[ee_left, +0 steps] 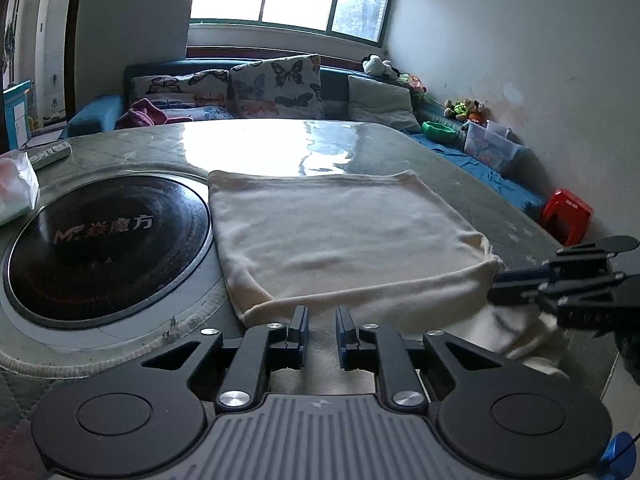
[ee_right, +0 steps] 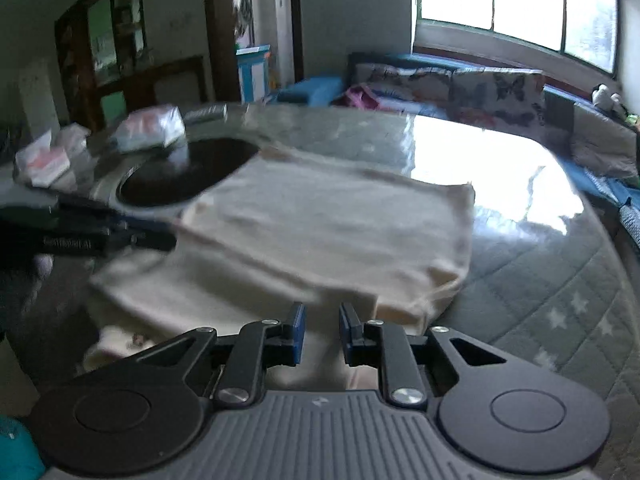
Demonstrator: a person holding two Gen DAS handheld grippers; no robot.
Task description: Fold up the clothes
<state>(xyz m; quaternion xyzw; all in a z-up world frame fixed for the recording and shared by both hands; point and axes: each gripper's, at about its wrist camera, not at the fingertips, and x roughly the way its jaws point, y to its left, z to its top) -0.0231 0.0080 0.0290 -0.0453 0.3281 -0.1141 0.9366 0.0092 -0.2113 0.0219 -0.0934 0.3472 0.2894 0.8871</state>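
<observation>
A cream garment (ee_left: 340,232) lies folded into a rough rectangle on the round table; in the right wrist view the garment (ee_right: 328,220) is blurred. A lower layer spreads toward the near edge. My left gripper (ee_left: 322,320) hovers at the fold's near left edge, jaws a narrow gap apart, with fabric showing through the gap and no pad pressing it. From the right wrist view, the left gripper (ee_right: 172,236) tips meet the cloth's left side. My right gripper (ee_right: 322,316) stands at the near right part with the same narrow gap; seen from the left, the right gripper (ee_left: 494,286) is beside the fold's corner.
A black round hob (ee_left: 108,240) is set in the table (ee_left: 460,168) just left of the garment. A tissue pack (ee_left: 16,188) and a remote (ee_left: 50,154) lie at the far left. Behind stand a sofa with butterfly cushions (ee_left: 276,84) and a red stool (ee_left: 566,216).
</observation>
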